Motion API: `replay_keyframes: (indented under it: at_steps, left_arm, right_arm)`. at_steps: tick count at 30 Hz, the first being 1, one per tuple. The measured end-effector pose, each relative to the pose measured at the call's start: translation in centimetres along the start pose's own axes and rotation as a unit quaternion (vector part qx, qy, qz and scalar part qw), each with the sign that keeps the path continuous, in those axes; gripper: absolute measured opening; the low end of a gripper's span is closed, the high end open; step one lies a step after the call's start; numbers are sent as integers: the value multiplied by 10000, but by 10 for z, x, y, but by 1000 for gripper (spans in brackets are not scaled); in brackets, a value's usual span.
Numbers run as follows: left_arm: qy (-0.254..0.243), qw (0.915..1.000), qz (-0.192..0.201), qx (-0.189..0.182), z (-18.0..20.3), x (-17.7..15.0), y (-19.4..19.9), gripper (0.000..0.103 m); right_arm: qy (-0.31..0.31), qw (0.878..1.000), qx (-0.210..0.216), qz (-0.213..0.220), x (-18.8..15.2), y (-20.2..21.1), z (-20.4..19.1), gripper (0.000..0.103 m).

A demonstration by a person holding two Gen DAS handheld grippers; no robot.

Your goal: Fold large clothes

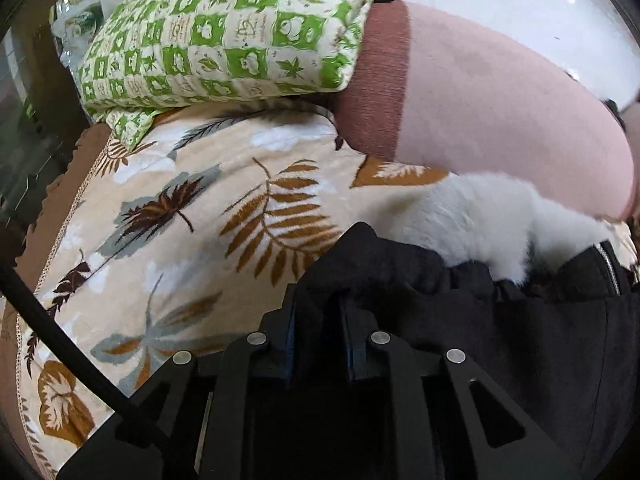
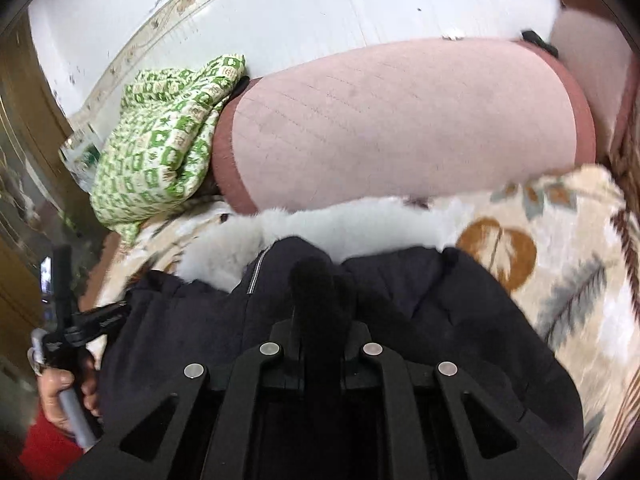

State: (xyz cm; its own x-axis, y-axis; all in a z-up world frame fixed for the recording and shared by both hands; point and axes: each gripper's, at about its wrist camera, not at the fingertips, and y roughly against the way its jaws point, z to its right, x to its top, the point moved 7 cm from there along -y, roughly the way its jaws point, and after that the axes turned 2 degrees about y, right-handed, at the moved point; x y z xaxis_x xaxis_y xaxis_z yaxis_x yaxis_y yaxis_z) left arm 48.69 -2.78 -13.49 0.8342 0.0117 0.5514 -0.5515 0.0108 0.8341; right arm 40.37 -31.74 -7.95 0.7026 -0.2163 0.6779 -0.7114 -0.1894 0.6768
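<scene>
On the leaf-patterned blanket (image 1: 168,200), near the green pillow (image 1: 224,36) at far left and the pink cushion (image 2: 400,120) behind, lies a dark coat (image 2: 400,320) with a white fur collar (image 2: 340,224). The left gripper (image 1: 340,300) pinches its edge; the right gripper (image 2: 320,292) is clamped on a fold. It looks bulky, soft and heavy, so grip seams.

1. No wording reads clearly anywhere here.
2. The green checked pillow (image 1: 224,28), far left, carries small printed marks in its pale squares, too small and blurred to make out.
</scene>
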Motion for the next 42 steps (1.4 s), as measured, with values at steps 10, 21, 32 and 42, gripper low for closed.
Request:
replay_keyframes:
  at_steps: [10, 21, 32, 42]
  left_arm:
    - [262, 9943, -691, 775, -14, 2, -97, 2]
    - [672, 9947, -594, 494, -29, -1, -71, 32]
    - [457, 9975, 542, -10, -46, -13, 70, 58]
    - [-107, 9993, 340, -80, 36, -38, 24, 63]
  right_arm:
    - [-828, 9963, 144, -184, -17, -80, 56, 15]
    - [-965, 9945, 399, 114, -24, -70, 53, 17]
    - [-1379, 9872, -244, 763, -17, 66, 84, 70]
    - [-656, 9939, -842, -266, -55, 8, 115, 49]
